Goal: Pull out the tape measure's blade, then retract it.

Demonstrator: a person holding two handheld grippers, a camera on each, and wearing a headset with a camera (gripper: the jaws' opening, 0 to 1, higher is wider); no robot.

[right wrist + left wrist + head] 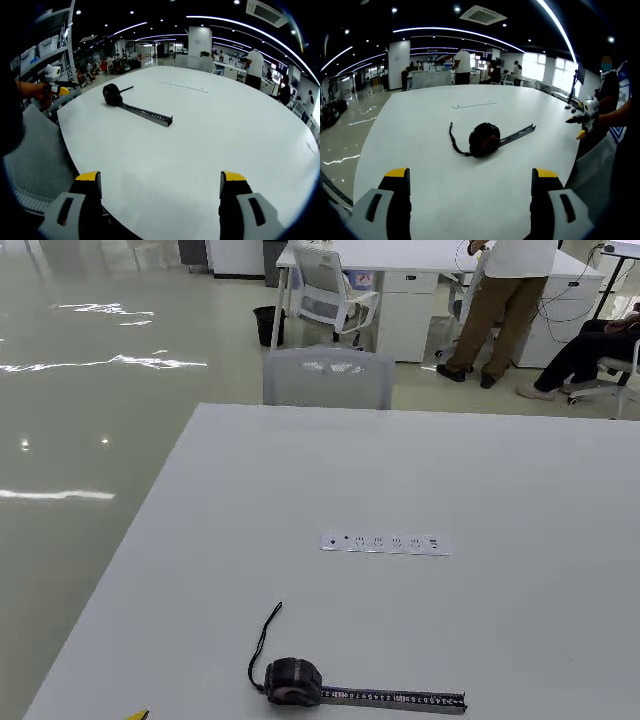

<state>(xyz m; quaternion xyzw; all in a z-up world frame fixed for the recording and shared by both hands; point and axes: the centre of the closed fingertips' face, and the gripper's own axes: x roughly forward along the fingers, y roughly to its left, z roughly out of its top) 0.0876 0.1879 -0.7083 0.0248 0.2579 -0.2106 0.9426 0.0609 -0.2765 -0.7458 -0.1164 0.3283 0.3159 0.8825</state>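
Observation:
A black tape measure (292,681) lies on the white table (400,470) near its front edge, with its blade (395,699) pulled out to the right and its wrist strap (262,638) trailing away. In the left gripper view the tape measure (484,139) lies ahead of my left gripper (469,182), which is open and holds nothing. In the right gripper view the tape measure (113,94) and its blade (147,114) lie far off to the upper left of my open right gripper (162,187), which hovers at the table's edge. The right gripper (584,120) also appears at the right of the left gripper view.
A white power strip (385,543) is set flat in the middle of the table. A grey chair (328,377) stands at the far edge. Beyond it are desks, a standing person (505,305) and a seated person (590,350). A mesh chair back (35,165) is close to my right gripper.

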